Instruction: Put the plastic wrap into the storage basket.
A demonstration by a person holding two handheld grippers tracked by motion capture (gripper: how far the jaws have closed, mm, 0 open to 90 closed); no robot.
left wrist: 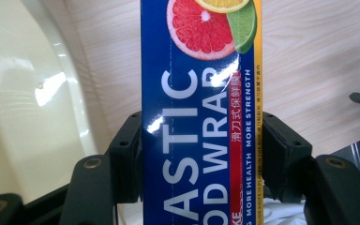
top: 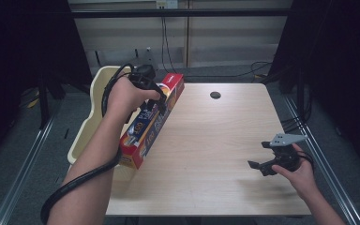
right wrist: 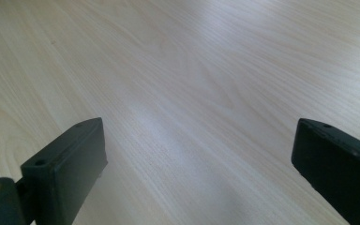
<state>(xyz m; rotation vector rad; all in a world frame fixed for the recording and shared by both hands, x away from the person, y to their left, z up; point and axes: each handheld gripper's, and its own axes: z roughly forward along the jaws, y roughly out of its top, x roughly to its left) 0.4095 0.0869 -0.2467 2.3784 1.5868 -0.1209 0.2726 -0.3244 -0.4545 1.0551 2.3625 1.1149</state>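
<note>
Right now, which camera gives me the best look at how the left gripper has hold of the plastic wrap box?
The left gripper view: both jaws of the left gripper press the sides of the plastic wrap box, label readable. The high view shows the whole box tilted at the table's left edge, but the hand covers the grip. The right gripper view looks at bare tabletop.

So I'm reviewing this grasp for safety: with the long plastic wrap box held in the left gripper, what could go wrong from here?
1. The left gripper clamps the long blue-and-red cardboard plastic wrap box across its width with much of its length hanging below; it might pivot or slip.
2. The box's low end sits near the light wooden table edge and the cream plastic tray; swinging could knock either.
3. The glossy cardboard may dent under the pads.
</note>
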